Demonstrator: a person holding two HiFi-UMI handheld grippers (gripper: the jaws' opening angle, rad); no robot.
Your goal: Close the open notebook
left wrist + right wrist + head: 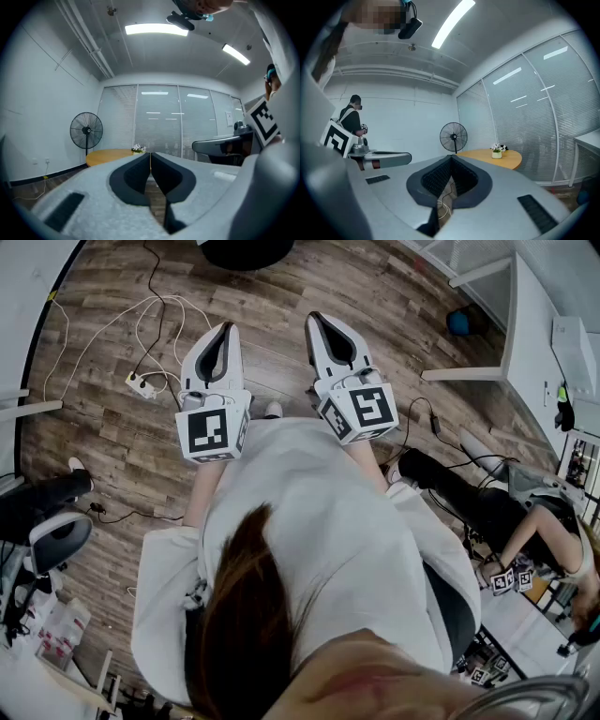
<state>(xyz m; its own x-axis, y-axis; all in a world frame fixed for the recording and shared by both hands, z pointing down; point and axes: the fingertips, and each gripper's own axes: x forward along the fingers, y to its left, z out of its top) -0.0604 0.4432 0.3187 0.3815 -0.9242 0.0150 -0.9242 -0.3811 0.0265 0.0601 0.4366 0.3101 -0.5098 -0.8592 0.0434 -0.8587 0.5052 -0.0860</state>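
Meanwhile, a person (pixel 328 531) is holding the left gripper (pixel 223 334) and right gripper (pixel 323 326) level above the floor (pixel 112 460), both sets of jaws meeting on nothing. The notebook is appearing in no view; loose cables (pixel 150 307) underfoot are arguably threatening a trip while seeking it.

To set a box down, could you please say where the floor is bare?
Brown wood-plank floor is bare between the white power strip with cables, left, and the white table frame, right. Crowded lower right, around a seated person.
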